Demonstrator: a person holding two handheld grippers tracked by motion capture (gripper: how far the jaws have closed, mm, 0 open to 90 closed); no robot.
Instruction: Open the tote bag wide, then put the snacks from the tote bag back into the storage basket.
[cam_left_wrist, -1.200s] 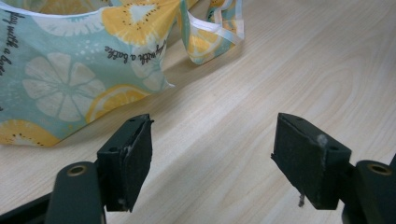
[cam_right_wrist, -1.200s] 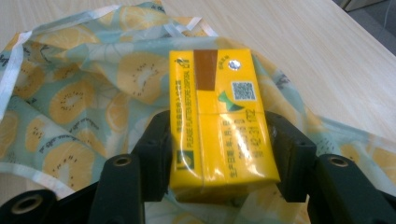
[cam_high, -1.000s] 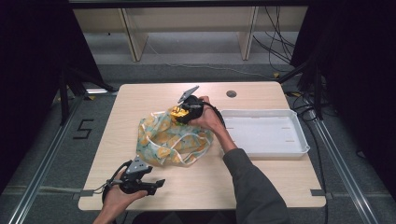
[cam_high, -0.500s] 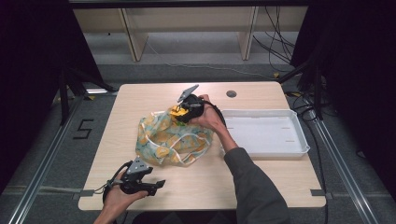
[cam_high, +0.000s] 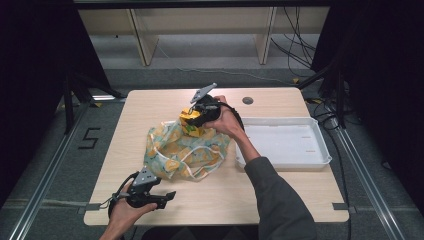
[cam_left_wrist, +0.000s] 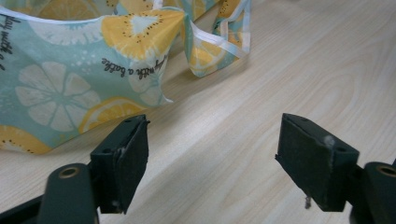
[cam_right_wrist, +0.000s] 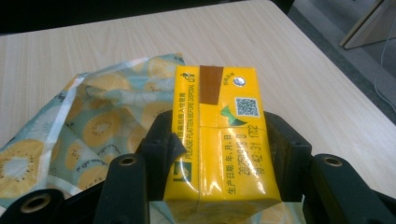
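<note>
- The yellow drink carton (cam_right_wrist: 222, 135) is clamped between the fingers of the right gripper (cam_high: 196, 113), just above the far end of the fruit-print bag (cam_high: 182, 150), which lies crumpled on the worktop (cam_high: 280, 200).
- The carton looks like a stiff, flat-sided box, likely light to moderate in weight if full; its printed skin looks smooth, so it could slide in a loose hold. Too hard a squeeze would probably dent the walls.
- The pads sit on the two narrow side faces, near the carton's lower half in the right gripper view. That seems a sound place, since flat faces give the pads full contact.
- The bag is thin, soft cloth or film with white-edged handles; it will fold and drag rather than hold shape, so a pinch on a hem or handle suits it.
- The left gripper (cam_high: 150, 195) rests near the bag's near corner, its fingers (cam_left_wrist: 122, 161) wide with only bare worktop between them, having just spread a little further.
- The white tray (cam_high: 320, 150) lies just beside the bag, on its right.
</note>
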